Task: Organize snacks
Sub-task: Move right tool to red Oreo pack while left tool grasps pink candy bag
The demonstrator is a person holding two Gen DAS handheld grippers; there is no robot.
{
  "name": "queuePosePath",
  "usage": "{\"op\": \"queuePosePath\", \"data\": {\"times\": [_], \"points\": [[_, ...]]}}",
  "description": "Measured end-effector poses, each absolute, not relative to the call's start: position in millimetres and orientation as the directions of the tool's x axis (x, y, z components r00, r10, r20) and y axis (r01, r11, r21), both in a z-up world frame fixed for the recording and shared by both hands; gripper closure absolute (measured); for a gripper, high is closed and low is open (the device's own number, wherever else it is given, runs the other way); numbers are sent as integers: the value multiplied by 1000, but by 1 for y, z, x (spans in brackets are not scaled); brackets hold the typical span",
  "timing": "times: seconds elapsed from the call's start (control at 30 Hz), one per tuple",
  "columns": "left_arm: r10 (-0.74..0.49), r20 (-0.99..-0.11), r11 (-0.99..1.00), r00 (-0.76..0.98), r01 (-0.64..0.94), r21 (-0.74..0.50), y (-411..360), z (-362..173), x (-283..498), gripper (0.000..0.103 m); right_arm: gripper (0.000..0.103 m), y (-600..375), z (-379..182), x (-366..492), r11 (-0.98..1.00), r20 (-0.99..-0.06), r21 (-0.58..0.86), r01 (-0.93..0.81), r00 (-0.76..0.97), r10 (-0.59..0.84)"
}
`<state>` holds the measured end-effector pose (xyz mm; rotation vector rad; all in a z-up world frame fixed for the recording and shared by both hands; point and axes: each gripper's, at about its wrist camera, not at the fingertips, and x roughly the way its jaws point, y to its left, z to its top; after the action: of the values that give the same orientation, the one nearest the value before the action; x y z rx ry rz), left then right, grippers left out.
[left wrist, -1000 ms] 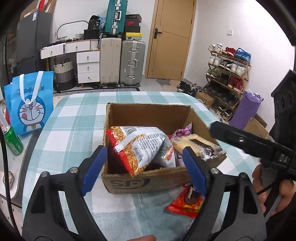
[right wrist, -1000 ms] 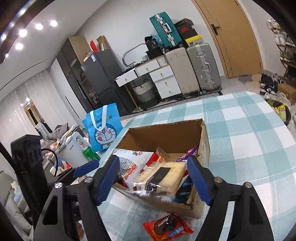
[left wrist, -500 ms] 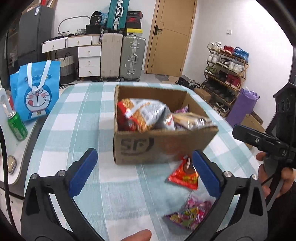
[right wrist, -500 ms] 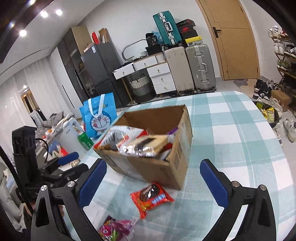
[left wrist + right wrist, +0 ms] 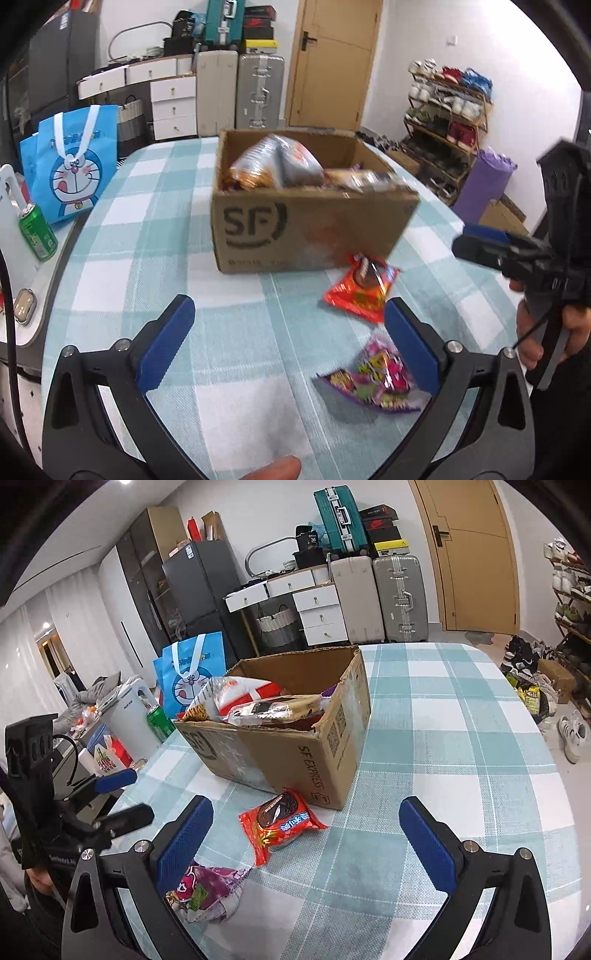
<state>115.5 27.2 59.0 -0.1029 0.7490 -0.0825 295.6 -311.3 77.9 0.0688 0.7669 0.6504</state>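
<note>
Cardboard box [image 5: 310, 225] holds snacks; red packet [image 5: 281, 825] beside; both hand-held grippers empty.

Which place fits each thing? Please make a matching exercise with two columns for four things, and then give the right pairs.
Things:
1. red packet
2. purple packet
3. chip bag
4. green can

Places:
A. inside the box
B. on the cloth, just in front of the box
C. beside the blue bag, off the checked cloth
D. on the cloth, nearest the grippers

Pairs: 1-B, 2-D, 3-A, 4-C
</note>
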Motion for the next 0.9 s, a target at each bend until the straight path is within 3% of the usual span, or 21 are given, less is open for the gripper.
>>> {"op": "queuePosePath", "data": {"times": [0.9], "points": [[-269,-771,953,578,276,-125,-31,22,103,1,1,-307,64,295,801,-689,236,-550,486,537]]}}
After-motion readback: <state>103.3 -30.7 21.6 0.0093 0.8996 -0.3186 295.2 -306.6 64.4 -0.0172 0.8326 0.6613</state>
